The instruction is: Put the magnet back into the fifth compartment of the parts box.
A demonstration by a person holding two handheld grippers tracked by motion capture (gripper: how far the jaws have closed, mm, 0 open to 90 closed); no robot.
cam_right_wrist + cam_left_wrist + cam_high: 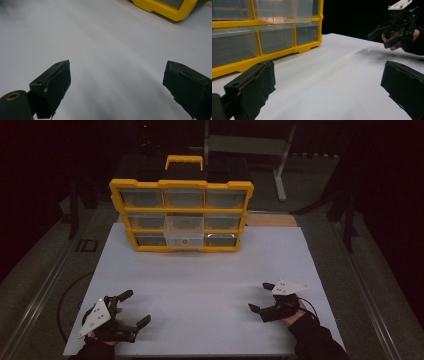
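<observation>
We see left tool wide open | right tool wide open | both over worktop | yellow box far off

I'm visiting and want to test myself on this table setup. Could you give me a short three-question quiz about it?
1. True or false: the left gripper is shut on a drawer.
2. Which drawer of the yellow organizer sticks out? A) top left B) centre C) bottom right
3. Fill in: the right gripper hovers over the white ____.

Key
1. False: both grippers have their jaws open, hold nothing, and are well apart from the organizer.
2. B: the centre drawer is pulled forward.
3. Table.
</observation>
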